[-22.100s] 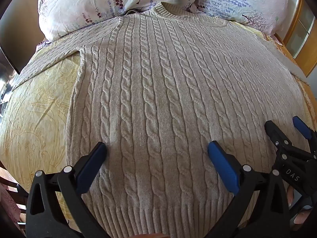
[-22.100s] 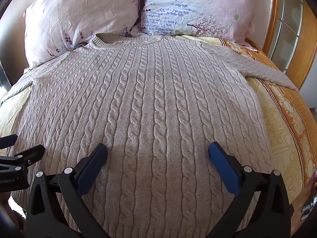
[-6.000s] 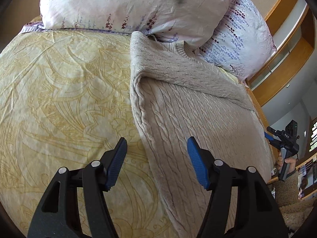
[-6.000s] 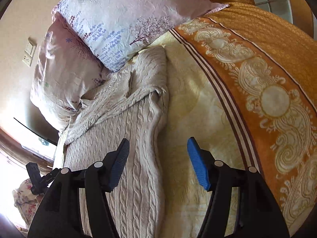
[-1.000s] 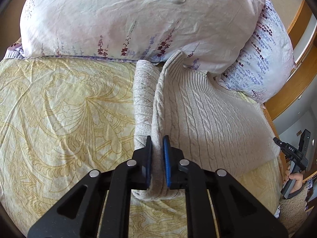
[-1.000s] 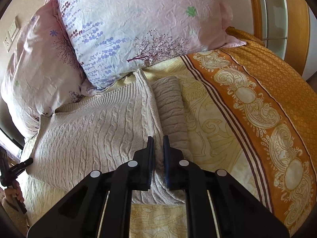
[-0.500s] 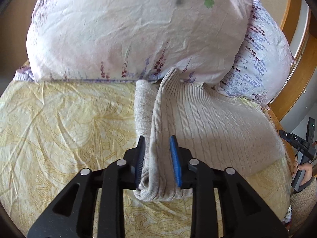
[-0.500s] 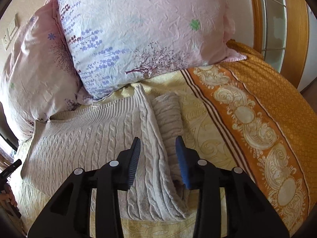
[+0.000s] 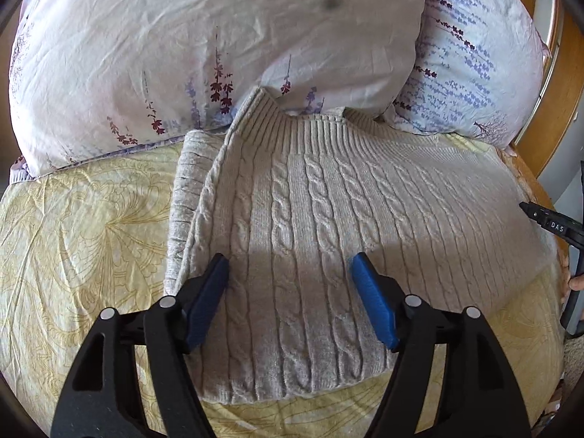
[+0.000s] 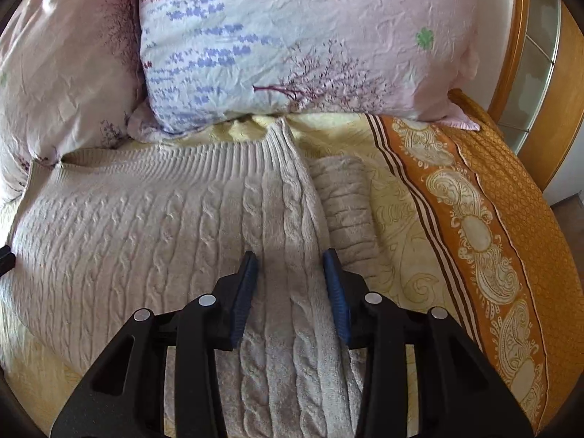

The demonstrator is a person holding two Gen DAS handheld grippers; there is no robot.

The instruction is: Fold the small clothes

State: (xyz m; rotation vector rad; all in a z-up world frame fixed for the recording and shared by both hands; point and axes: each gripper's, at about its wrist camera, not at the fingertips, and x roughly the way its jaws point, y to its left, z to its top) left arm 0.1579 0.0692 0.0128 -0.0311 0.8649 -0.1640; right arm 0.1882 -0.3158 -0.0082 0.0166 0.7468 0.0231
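A beige cable-knit sweater point(image 9: 328, 219) lies folded in half on the bed, its ribbed hem up against the pillows. It also shows in the right wrist view point(image 10: 146, 226). My left gripper point(image 9: 290, 299) is open and empty, just above the sweater's left part. My right gripper point(image 10: 292, 284) is open and empty, over the sweater's right edge. A folded sleeve point(image 10: 346, 200) sticks out beside that edge, and another sleeve point(image 9: 186, 189) on the left side. The right gripper's body point(image 9: 554, 226) shows at the left wrist view's right edge.
Two floral pillows point(image 9: 219, 43) point(image 10: 292, 36) stand behind the sweater. The bed has a yellow patterned cover point(image 9: 73, 237) with an orange border point(image 10: 492, 237) on the right. A wooden headboard point(image 10: 540, 91) rises at the far right.
Both grippers have opened and let go of the sweater's edges. The folded-over layer now lies flat, and both grippers have drawn back a little.
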